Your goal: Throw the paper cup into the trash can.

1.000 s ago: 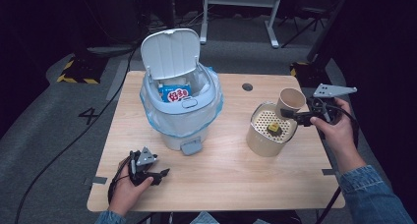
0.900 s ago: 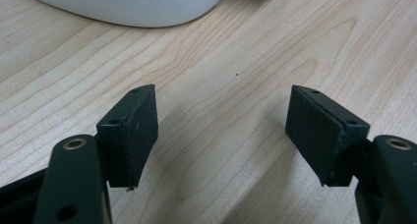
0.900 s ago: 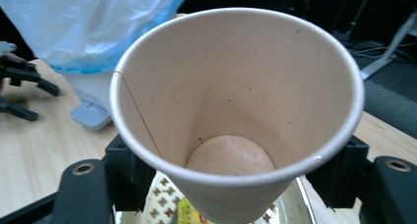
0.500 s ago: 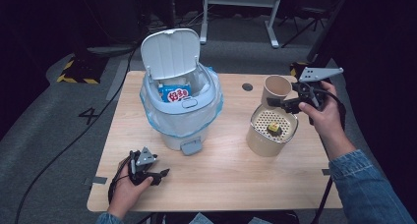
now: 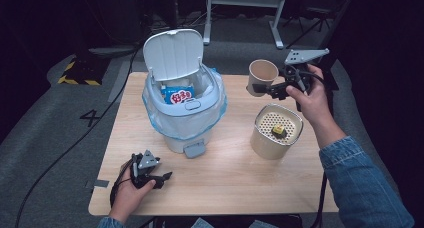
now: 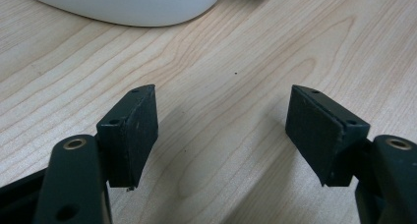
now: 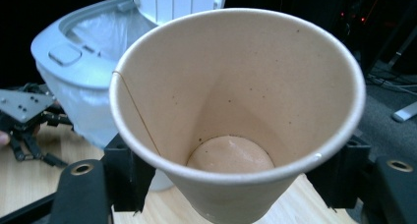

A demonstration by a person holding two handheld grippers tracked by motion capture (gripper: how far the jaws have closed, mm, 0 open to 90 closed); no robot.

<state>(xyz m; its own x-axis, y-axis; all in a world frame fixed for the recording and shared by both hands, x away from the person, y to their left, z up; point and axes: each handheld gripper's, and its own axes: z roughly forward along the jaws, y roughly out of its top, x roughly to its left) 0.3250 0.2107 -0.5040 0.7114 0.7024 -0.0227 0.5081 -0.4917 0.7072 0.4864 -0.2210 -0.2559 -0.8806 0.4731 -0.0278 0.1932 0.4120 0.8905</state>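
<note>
We hold the paper cup (image 5: pixel 261 74) clamped in the right gripper (image 5: pixel 261 88), lifted above the table's far right, right of the open trash bin (image 5: pixel 184 105). We carry it level over the bin's mouth before letting go; the left gripper (image 5: pixel 162 178) rests near left, jaws apart.

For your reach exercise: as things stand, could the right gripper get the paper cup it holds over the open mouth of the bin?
Probably yes: the right gripper holds the paper cup above the table, the bin has its lid up, and nothing stands between them.
</note>
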